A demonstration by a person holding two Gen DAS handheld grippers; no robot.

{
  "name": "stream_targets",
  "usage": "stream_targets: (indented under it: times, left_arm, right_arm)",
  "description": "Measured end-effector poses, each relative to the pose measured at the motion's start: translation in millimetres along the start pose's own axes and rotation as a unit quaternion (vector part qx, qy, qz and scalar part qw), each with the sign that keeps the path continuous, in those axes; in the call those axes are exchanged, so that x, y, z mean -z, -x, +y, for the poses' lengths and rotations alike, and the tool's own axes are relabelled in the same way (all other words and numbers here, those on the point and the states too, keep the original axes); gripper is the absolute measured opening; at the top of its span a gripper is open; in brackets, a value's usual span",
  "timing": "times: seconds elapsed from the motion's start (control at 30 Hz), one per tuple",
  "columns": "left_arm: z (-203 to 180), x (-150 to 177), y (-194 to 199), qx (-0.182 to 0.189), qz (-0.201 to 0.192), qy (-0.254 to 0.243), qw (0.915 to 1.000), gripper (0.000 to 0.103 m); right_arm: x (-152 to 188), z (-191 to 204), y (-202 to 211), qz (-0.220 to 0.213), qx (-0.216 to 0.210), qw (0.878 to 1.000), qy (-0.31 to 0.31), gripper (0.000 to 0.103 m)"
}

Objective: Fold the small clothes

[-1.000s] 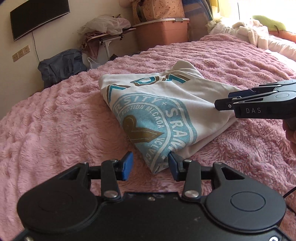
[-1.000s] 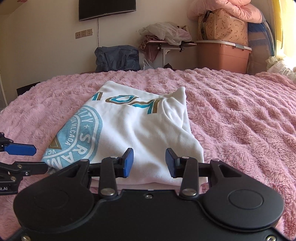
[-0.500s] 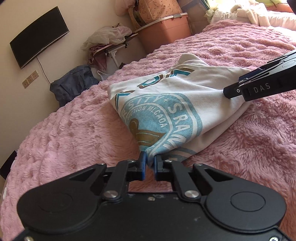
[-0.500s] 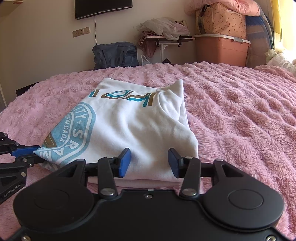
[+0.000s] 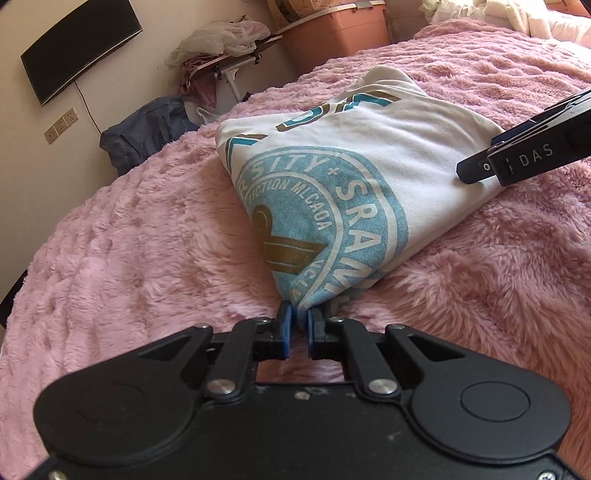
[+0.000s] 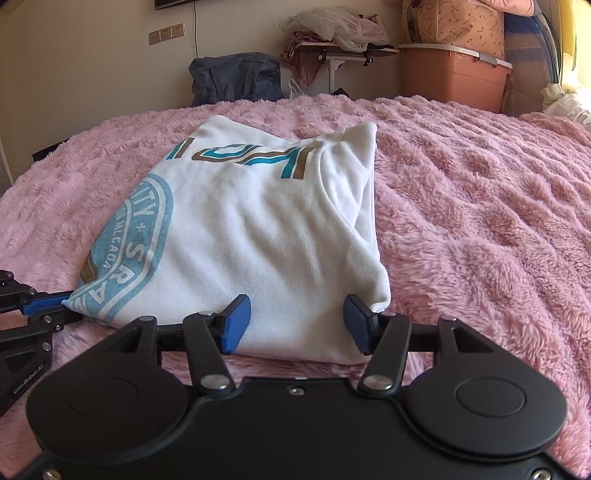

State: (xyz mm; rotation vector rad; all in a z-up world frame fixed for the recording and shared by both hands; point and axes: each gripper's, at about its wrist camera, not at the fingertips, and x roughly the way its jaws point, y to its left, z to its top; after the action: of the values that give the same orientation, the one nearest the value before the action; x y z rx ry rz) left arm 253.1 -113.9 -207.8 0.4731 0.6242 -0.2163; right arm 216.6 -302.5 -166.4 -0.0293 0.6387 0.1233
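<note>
A white T-shirt [image 5: 354, 177] with a round blue print lies partly folded on the pink fluffy blanket [image 5: 147, 240]. My left gripper [image 5: 299, 325] is shut on the shirt's near printed corner. In the right wrist view the same shirt [image 6: 258, 229] lies ahead. My right gripper [image 6: 295, 321] is open, its blue pads straddling the shirt's near plain edge at blanket level. The right gripper also shows in the left wrist view [image 5: 517, 162], over the shirt's right edge. The left gripper shows at the left edge of the right wrist view [image 6: 44, 306].
Beyond the bed's far edge stand a dark blue bag [image 6: 236, 81], a small table piled with clothes [image 6: 332, 40] and a brown storage bin [image 6: 454, 77]. A black TV [image 5: 77, 48] hangs on the wall. White bedding [image 5: 517, 18] lies at the far right.
My left gripper has closed on the shirt's near printed corner. My right gripper has moved forward, so its open pads now straddle the shirt's near edge.
</note>
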Motion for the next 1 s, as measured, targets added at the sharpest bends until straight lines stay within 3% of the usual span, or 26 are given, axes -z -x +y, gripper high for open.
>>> stream_targets:
  times: [0.1,0.17,0.27,0.37,0.43,0.53,0.63,0.77,0.8,0.87,0.97,1.0]
  left_arm:
    - [9.9,-2.1,19.8,0.003,-0.012,-0.008,0.9999,0.024]
    - [18.4,-4.5,38.0,0.007,-0.033,-0.014,0.9994,0.026]
    - [32.6,-16.2,56.3,0.013,-0.071,-0.010,0.9974,0.028]
    - [52.3,-42.7,55.9,0.065,-0.098,0.047,0.9919,0.031]
    - [65.4,-55.6,42.7,0.122,-0.101,0.112,0.9811,0.032]
    - [78.5,-68.1,8.3,0.182,-0.091,0.205,0.9575,0.033]
    - [90.3,-66.6,-27.9,0.209,-0.055,0.283,0.9344,0.032]
    - [99.0,-52.5,-62.0,0.228,-0.016,0.338,0.9130,0.033]
    - [100.0,-47.5,-66.1,0.231,-0.012,0.346,0.9090,0.034]
    - [98.4,-43.6,-71.2,0.235,-0.008,0.347,0.9077,0.033]
    - [100.2,-44.0,-69.7,0.243,-0.015,0.344,0.9070,0.034]
    - [104.0,-44.7,-68.3,0.251,-0.017,0.349,0.9028,0.035]
  right_arm:
    - [-2.7,-0.7,4.9,-0.004,0.000,1.000,-0.007,0.056]
    - [-6.1,-2.9,14.8,-0.016,-0.008,1.000,-0.014,0.056]
    - [-19.5,-7.3,37.7,-0.079,-0.027,0.996,-0.013,0.057]
    - [-42.2,-11.6,40.4,-0.126,-0.033,0.992,0.008,0.058]
    - [-62.3,-18.2,26.9,-0.128,-0.067,0.990,0.005,0.058]
    - [-83.7,-22.8,0.0,-0.118,-0.127,0.985,-0.012,0.058]
    - [-95.1,-25.8,-28.7,-0.082,-0.160,0.983,-0.035,0.058]
    - [-94.5,-33.7,-58.5,-0.038,-0.144,0.987,-0.050,0.057]
    - [-91.9,-37.6,-64.3,-0.029,-0.136,0.989,-0.053,0.056]
    - [-85.4,-46.4,-74.4,-0.015,-0.109,0.992,-0.057,0.044]
    - [-76.6,-58.8,-82.4,-0.005,-0.120,0.990,-0.078,0.043]
    - [-76.2,-59.5,-82.4,-0.005,-0.122,0.989,-0.079,0.043]
